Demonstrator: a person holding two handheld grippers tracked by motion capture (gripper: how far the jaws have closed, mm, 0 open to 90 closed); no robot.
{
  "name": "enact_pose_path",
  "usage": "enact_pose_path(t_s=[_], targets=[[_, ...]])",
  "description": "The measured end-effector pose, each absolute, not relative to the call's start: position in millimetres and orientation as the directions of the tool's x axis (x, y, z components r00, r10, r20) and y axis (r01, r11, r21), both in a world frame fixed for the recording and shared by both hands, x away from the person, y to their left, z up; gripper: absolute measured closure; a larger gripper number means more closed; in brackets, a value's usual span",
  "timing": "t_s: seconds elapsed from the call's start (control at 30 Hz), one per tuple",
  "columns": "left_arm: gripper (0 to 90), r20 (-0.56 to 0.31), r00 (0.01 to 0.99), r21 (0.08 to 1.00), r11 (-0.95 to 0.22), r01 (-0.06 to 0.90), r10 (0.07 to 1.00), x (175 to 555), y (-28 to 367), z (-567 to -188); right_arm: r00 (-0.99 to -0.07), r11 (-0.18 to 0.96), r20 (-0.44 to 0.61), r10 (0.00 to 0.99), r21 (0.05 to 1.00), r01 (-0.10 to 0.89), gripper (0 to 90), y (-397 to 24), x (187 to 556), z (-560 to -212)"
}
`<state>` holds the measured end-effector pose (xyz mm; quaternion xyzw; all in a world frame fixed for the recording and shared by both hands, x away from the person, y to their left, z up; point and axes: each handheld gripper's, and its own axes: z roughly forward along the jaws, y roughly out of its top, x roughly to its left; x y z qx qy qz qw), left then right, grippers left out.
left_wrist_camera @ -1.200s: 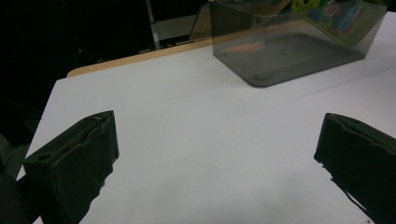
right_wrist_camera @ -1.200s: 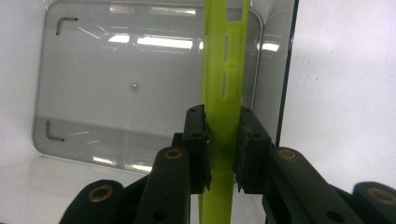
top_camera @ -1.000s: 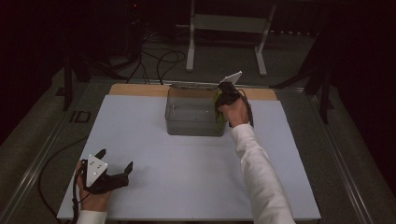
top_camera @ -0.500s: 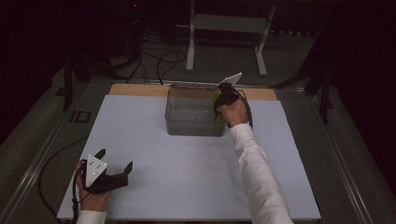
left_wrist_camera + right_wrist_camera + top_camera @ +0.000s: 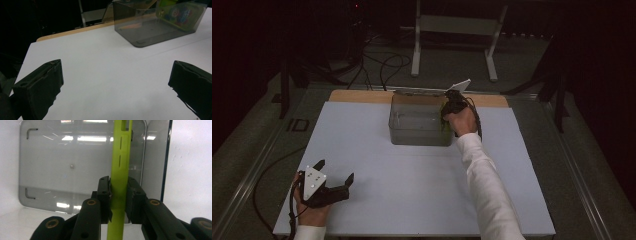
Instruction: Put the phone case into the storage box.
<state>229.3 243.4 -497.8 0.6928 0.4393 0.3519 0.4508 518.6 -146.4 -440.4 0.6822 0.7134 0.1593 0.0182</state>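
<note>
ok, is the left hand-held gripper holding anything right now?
No: in the left gripper view the left hand-held gripper has its black jaws wide apart over the bare white table, with nothing between them.

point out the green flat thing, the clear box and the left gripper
green flat thing [image 5: 121, 170], right gripper view, its thin edge above the jaws
clear box [image 5: 412, 134], high view, its near wall
left gripper [image 5: 334, 172], high view, gap between its open jaws

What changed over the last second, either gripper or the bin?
Nothing visibly changed. The right gripper stays shut on the green flat pack, held edge-up over the clear bin. The left gripper stays open, resting near the table's front left corner.
</note>
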Motion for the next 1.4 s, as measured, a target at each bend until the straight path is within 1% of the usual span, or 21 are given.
enact_pose_path(t_s=[0.2, 0.27, 0.43, 0.53, 0.67, 0.83, 1.03, 1.2, 1.4], targets=[[0.0, 0.092, 0.366, 0.934, -0.207, 0.29, 0.926, 229, 244, -498, -0.073, 0.02, 0.193, 0.979, 0.263, 0.965, 72.9, -146, 518, -439], [0.0, 0.092, 0.366, 0.934, -0.208, 0.291, 0.926, 229, 243, -498, -0.084, 0.034, 0.172, 0.982, 0.278, 0.96, 71.3, -145, 517, -438], [0.0, 0.092, 0.367, 0.934, -0.208, 0.291, 0.926, 229, 243, -498, -0.106, 0.058, 0.147, 0.983, 0.302, 0.952, 70.8, -145, 515, -433], [0.0, 0.092, 0.367, 0.934, -0.208, 0.291, 0.926, 229, 243, -498, -0.13, 0.088, 0.112, 0.985, 0.32, 0.943, 70.7, -143, 513, -430], [0.0, 0.091, 0.368, 0.934, -0.207, 0.29, 0.926, 229, 242, -498, -0.152, 0.122, 0.064, 0.986, 0.332, 0.935, 73.7, -140, 510, -427], [0.0, 0.093, 0.368, 0.934, -0.209, 0.29, 0.925, 229, 242, -498, -0.164, 0.145, 0.028, 0.986, 0.344, 0.928, 77.1, -139, 508, -424], [0.0, 0.093, 0.369, 0.934, -0.21, 0.29, 0.925, 229, 242, -498, -0.174, 0.17, -0.021, 0.985, 0.345, 0.923, 85.3, -138, 505, -422], [0.0, 0.094, 0.369, 0.934, -0.21, 0.29, 0.925, 230, 242, -498, -0.18, 0.174, -0.017, 0.984, 0.357, 0.918, 86.3, -139, 502, -419], [0.0, 0.097, 0.37, 0.933, -0.214, 0.288, 0.924, 229, 241, -498, -0.212, 0.182, 0.032, 0.977, 0.398, 0.899, 84.2, -142, 496, -411]])
